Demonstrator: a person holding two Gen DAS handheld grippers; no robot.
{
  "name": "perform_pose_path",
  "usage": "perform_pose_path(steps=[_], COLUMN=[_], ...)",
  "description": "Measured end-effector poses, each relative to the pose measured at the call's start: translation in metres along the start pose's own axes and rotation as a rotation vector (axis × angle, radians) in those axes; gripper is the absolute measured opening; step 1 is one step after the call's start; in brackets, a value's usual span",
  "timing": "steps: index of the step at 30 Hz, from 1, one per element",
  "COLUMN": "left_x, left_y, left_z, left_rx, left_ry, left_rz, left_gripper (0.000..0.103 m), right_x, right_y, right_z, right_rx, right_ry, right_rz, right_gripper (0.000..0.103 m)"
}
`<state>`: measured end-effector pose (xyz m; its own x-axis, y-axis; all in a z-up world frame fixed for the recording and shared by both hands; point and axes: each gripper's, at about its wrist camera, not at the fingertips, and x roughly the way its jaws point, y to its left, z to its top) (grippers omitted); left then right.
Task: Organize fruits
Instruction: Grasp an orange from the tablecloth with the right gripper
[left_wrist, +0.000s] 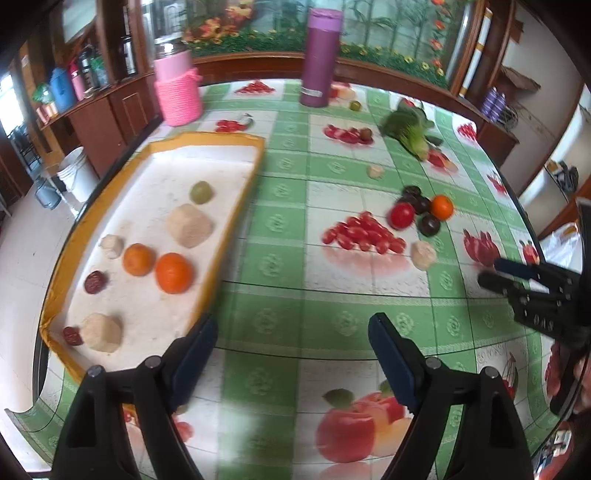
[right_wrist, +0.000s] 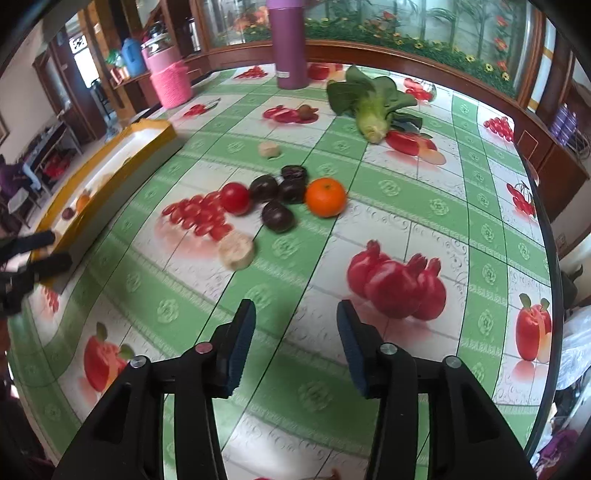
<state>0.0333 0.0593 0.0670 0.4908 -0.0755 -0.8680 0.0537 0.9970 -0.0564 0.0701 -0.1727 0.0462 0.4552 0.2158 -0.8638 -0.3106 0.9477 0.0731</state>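
- The sorting is judged partly done: some fruit already lies in the yellow-rimmed tray (left_wrist: 236, 206), while a cluster is left on the tablecloth (right_wrist: 406, 206), well apart from the tray.
- The left gripper (left_wrist: 291, 332) is held over bare cloth just beside the tray's near corner, its fingers spread apart with nothing between them.
- The right gripper (right_wrist: 295, 314) is aimed toward the loose cluster, its fingers likewise parted and empty.
- A fetch step is judged to be in hand; the next move calls for the right gripper to be brought forward to the cluster and closed on 1 fruit only.
- In the tray are counted 2 oranges (left_wrist: 173, 272), 1 green fruit (left_wrist: 201, 192), 2 red dates (left_wrist: 95, 282) and 4 pale beige lumps (left_wrist: 189, 225).
- On the cloth are counted 1 loose orange (right_wrist: 325, 196), 1 tomato (right_wrist: 235, 198), 4 dark plums (right_wrist: 277, 216) and 2 pale pieces (right_wrist: 236, 250), the nearer one lying closest to the right gripper.
- The plums touch one another, so a clean grasp is judged easier on the loose orange at the cluster's edge.
- 1 leafy green vegetable (right_wrist: 373, 107) lies farther back, and printed fruit on the cloth must not be mistaken for real pieces.
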Motion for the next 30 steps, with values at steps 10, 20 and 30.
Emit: perform_pose_path(steps=[10, 20, 30], left_x=[0.014, 0.041, 0.046], left_y=[-0.036, -0.073, -0.075], left_z=[-0.003, 0.02, 0.022], left_rx=[0.113, 0.098, 0.075], left_ry=[0.065, 0.127, 0.15], left_rz=[-0.023, -0.061, -0.044], left_gripper=[0.086, 0.086, 0.086], right_x=[0.027, 0.031, 0.074], right_y=[-0.039, -0.032, -0.027], right_z=[0.014, 0.032, 0.072], right_rx=[0.051, -0.029, -0.101], right_ry=[0.02, -0.056, 0.002], right_rz=[-0.008, -0.021, 0.018], right_gripper=[0.054, 0.054, 0.039])
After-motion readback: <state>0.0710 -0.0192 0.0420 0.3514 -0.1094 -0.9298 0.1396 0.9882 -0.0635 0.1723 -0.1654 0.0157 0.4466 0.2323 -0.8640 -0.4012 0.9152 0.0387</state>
